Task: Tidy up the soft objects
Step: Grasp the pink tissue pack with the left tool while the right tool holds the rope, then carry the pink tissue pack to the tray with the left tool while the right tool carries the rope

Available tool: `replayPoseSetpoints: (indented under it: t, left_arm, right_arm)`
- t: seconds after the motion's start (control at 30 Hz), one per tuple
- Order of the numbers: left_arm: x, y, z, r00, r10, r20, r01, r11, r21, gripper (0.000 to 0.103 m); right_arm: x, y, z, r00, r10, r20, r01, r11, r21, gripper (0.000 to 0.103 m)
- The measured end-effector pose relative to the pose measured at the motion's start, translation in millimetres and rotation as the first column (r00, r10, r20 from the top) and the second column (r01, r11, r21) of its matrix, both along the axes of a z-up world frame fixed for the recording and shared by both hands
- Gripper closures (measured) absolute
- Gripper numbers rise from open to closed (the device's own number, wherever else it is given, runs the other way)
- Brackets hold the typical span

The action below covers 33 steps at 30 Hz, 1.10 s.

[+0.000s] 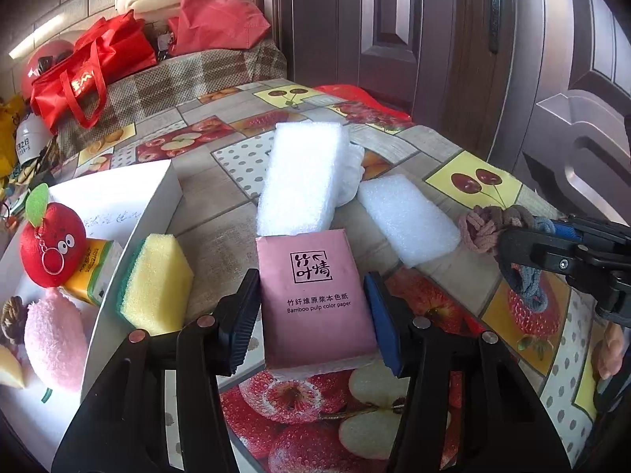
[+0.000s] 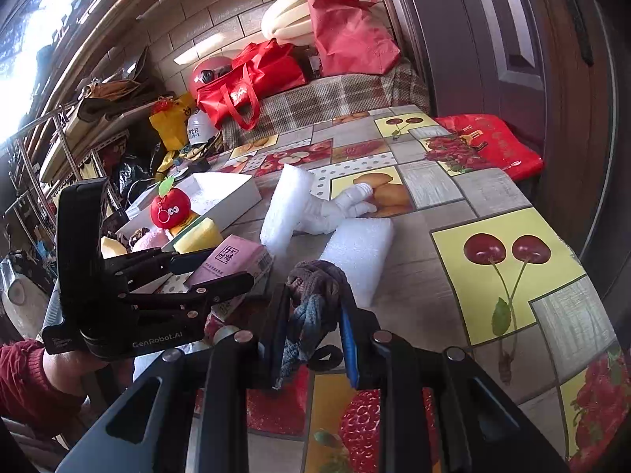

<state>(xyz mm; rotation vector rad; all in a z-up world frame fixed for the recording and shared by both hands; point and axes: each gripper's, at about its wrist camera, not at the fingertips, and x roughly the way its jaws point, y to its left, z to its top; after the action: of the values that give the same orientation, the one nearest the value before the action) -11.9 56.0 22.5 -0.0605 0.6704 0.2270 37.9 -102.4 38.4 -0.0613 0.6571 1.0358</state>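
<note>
The pink tissue pack point(image 1: 315, 299) sits low in the middle of the left wrist view, flat on the fruit-print tablecloth point(image 1: 465, 181); the left gripper point(image 1: 311, 315) straddles it, jaws spread, one finger at each long edge, whether they press the pack I cannot tell; in the right wrist view the same pack point(image 2: 232, 260) shows left of centre, partly behind the left gripper's black body point(image 2: 221, 287).

The knitted cloth bundle point(image 2: 315, 295), brown above and grey-blue below, hangs in the lower middle of the right wrist view, pinched between the fingers of the right gripper point(image 2: 315, 327); in the left wrist view it appears at the right edge point(image 1: 489, 228).

Above the pack lie two white foam blocks, the long one point(image 1: 299, 177) at centre, resting on a rolled white cloth point(image 1: 351, 173), the shorter one point(image 1: 406, 220) just to its right; to the left a yellow-and-green sponge point(image 1: 157, 280) leans on the wall of a white box point(image 1: 157, 181); inside the box, at the left edge, sit a red apple plush point(image 1: 51, 244), a pink fuzzy toy point(image 1: 55, 339) and a yellow carton point(image 1: 94, 264).

In the upper left, red bags point(image 1: 90, 63) rest on a checked surface.
</note>
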Motion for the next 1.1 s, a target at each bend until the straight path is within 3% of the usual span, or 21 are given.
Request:
replayPoseSetpoints:
  t: [0.13,0.27,0.57,1.1]
  left_arm:
    - [-33.0,-11.6,19.2,0.982,-0.036,0.186,0.025,0.998,0.060,0.050]
    - [-55.2,-16.3,27.3,0.964,-0.037,0.262,0.012,0.995,0.098,0.050]
    - [-72.8,-3.3,29.5,0.956,0.009,0.293,-0.030,0.997,0.066,0.050]
    - [-117.1,26.7,28.4,0.946,0.076,0.316,-0.099,0.993,0.060,0.050]
  right_arm:
    - [-10.0,-10.5,8.2,0.998,-0.034,0.060,0.030,0.998,0.062,0.079]
    - [-17.4,-16.7,14.6,0.992,-0.069,0.108,0.057,0.992,0.114,0.079]
    - [-36.1,-4.8,22.0,0.977,-0.073,0.198,0.046,0.989,0.139,0.079]
    - [-72.0,35.9,23.6,0.960,-0.040,0.278,0.004,0.992,0.128,0.079]
